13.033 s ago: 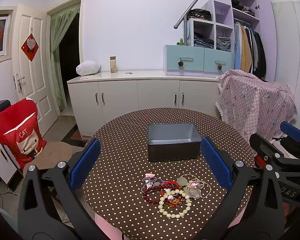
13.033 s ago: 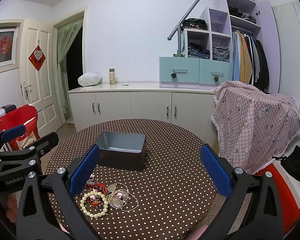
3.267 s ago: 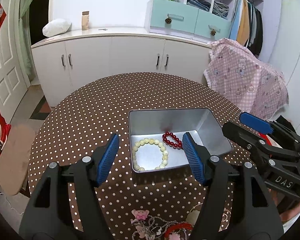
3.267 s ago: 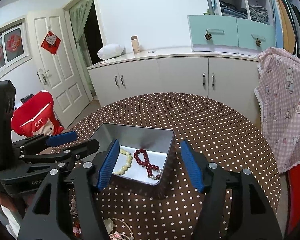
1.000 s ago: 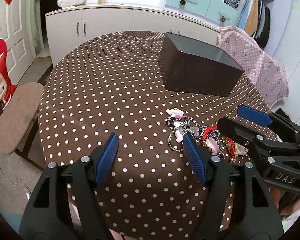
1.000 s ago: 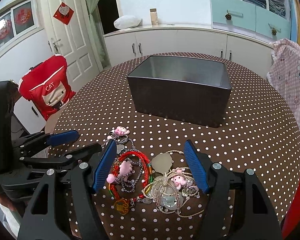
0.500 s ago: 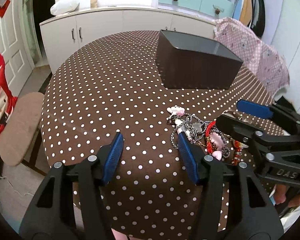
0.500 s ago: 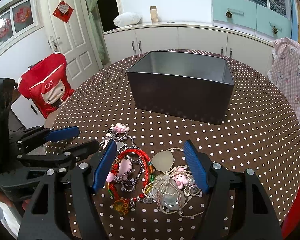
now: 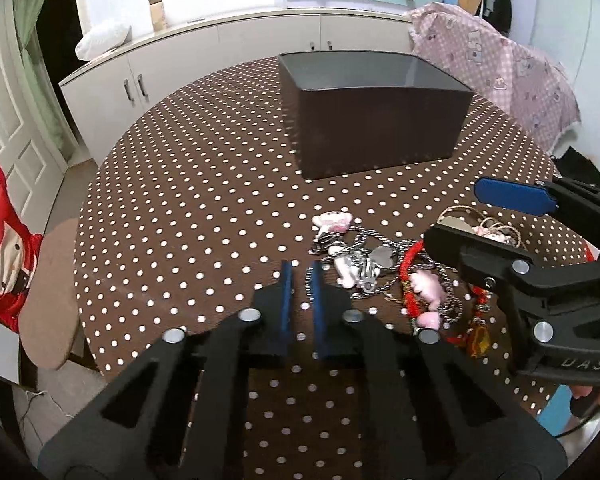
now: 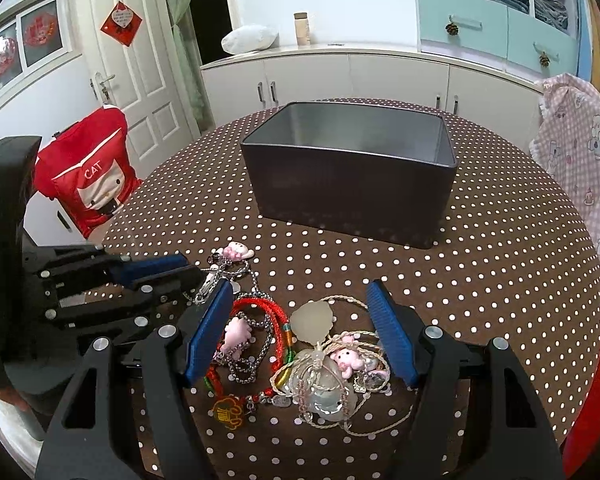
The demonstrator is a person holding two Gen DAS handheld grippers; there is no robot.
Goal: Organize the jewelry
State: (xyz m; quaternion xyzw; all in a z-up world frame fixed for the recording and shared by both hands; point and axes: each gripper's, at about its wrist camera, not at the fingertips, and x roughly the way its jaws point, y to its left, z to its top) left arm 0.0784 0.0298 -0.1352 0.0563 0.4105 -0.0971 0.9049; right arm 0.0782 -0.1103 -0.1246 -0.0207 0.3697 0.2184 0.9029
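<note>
Left gripper (image 9: pixel 300 269) is clenching down to a sliver of a gap. The near loop of the silver chain (image 9: pixel 364 235) is running into that gap at the pad tips, so I'm reading it as pinched on the chain. It's a thin bite, right at the tips.

Right gripper (image 10: pixel 298 286) is hanging with its jaws wide, holding nothing. Its pads are straddling the rest of the pile without touching it.

**Where things are sitting**
- The jewelry pile is lying on the dotted table (image 9: pixel 180 200), at 2 o'clock from the left gripper's tips.
- The dark box (image 9: pixel 376 136) is sitting at 12 to 1 o'clock, beyond the pile and apart from it. I can't see its floor from either camera.

**Doing this step well, my call**
- The chain is looping under the red cord bracelet (image 10: pixel 260 306) and is carrying the pink cat charm (image 9: pixel 332 220) at its far end.
- Going up slowly and straight is the safe way, watching whether the red cord is coming along.
- If it's dragging, the right gripper is well placed to pin the red cord at 3 o'clock while the left is peeling the chain out towards 9 o'clock.
- The cream cord necklace (image 10: pixel 320 360) is lying further right and is looking separate, so it should stay put.
- With such a shallow bite the chain is likely slipping if jerked. A re-grip deeper into the pads is worth it if it's sagging.
- Clear the box rim fully before letting go over the box.
</note>
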